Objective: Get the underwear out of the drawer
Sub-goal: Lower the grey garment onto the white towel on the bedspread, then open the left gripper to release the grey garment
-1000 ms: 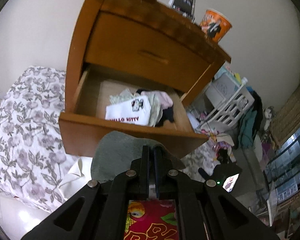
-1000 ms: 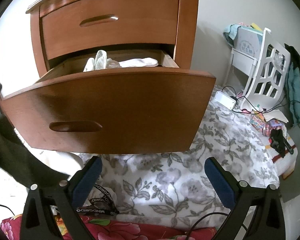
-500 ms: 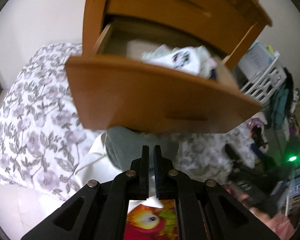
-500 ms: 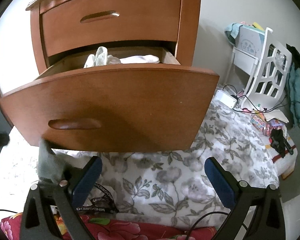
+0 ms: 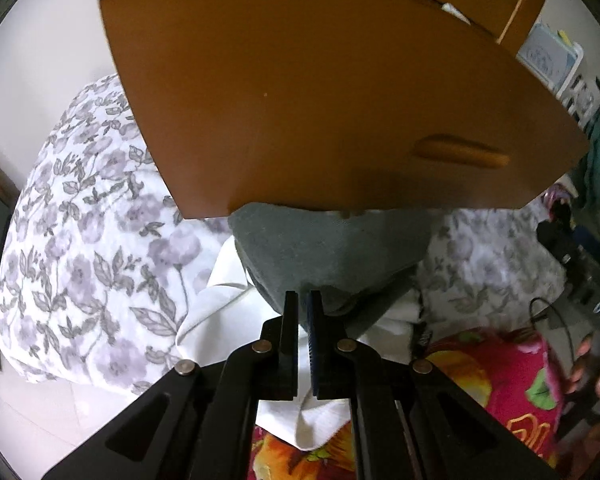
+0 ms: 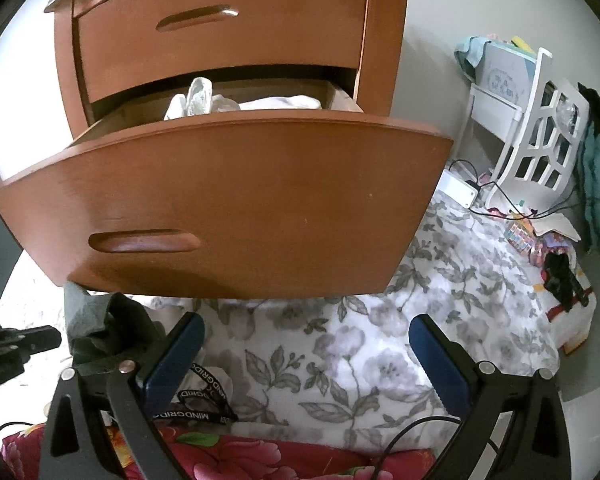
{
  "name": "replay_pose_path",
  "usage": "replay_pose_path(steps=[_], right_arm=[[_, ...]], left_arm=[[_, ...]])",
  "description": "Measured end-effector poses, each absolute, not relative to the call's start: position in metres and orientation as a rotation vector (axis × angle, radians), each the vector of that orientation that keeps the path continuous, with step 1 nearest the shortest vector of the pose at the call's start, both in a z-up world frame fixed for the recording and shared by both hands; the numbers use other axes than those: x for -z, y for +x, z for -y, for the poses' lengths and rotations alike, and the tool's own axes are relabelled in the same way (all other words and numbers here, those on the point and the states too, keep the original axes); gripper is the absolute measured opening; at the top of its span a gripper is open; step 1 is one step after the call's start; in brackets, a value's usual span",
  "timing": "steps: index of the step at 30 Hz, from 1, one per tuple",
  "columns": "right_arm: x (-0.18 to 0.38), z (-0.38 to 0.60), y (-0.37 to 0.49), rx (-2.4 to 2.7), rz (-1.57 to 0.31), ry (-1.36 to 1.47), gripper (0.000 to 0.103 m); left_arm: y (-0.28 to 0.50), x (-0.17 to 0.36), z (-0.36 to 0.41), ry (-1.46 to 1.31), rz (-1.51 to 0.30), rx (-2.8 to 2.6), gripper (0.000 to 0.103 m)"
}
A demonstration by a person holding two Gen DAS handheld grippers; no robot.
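My left gripper (image 5: 303, 300) is shut on a grey piece of underwear (image 5: 328, 256), which hangs low in front of the open wooden drawer (image 5: 320, 100), just over a white cloth (image 5: 228, 292). In the right wrist view the same grey underwear (image 6: 96, 320) bunches under the drawer's lower left corner, beside the left gripper (image 6: 52, 338). White and pale clothes (image 6: 204, 98) stick up inside the drawer (image 6: 240, 200). My right gripper (image 6: 304, 344) is open over the floral bedding, with nothing between its blue pads.
Floral bedding (image 5: 80, 240) covers the ground below the drawer, with a red flowered blanket (image 5: 480, 380) nearest me. A black lanyard (image 6: 204, 392) lies by the right gripper. A white rack (image 6: 540, 136), cables and clutter stand at the right. A person's hand (image 5: 592, 376) shows at the lower right.
My left gripper has sunk with the grey underwear from above the drawer's rim to below its front panel. The right gripper has stayed where it was.
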State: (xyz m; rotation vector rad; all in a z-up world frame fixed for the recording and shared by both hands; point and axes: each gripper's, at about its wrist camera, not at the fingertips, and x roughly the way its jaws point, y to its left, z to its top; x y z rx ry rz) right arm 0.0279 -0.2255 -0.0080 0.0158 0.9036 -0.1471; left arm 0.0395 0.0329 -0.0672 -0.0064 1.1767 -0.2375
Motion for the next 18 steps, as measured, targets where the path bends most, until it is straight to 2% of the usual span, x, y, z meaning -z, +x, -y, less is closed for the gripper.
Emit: replay_pose_path(steps=[18], right_arm=[[0.016,0.227,0.035,0.142,-0.958,0.022,0.103]], left_arm=[[0.053,0.08,-0.039,-0.029,-1.207,0.246,0.005]])
